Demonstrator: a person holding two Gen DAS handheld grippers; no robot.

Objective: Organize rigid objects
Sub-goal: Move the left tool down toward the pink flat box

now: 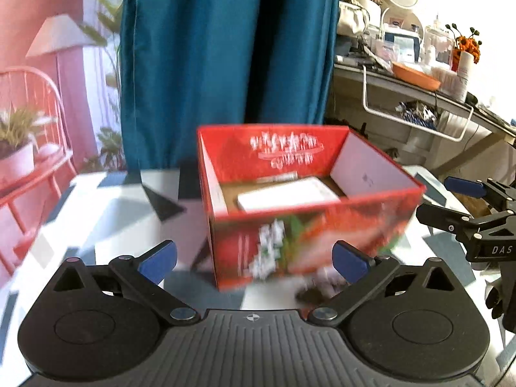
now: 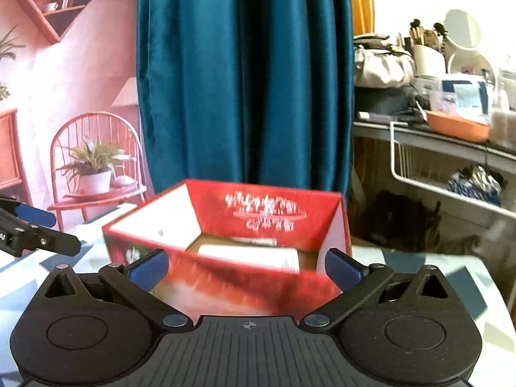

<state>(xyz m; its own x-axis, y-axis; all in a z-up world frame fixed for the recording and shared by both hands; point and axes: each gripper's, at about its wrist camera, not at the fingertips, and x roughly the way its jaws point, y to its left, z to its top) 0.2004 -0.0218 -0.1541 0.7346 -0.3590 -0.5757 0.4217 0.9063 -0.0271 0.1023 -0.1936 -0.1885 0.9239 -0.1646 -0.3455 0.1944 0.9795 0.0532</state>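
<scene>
In the left wrist view the left gripper (image 1: 254, 259) stands wide with nothing between its blue pads, and the red box (image 1: 300, 200) sits on the patterned worktop (image 1: 106, 213) just ahead of it at 12 o'clock, one corner turned toward the camera. Inside the box a flat white packet (image 1: 287, 195) lies on the brown floor, its long side running across toward 3 o'clock, and a white card (image 1: 367, 169) leans on the right inner wall. This view alone shows the right gripper (image 1: 451, 201) at 3 o'clock, jaws spread, with the letters "DAS" on its body. White writing on the box's far inner wall is too blurred to read. In the right wrist view the right gripper (image 2: 246, 266) is also wide and empty, with the box (image 2: 245, 225) close at 12 o'clock, its near wall between the pads though contact cannot be told. Only here does the left gripper (image 2: 35, 225) appear, at 9 o'clock.
</scene>
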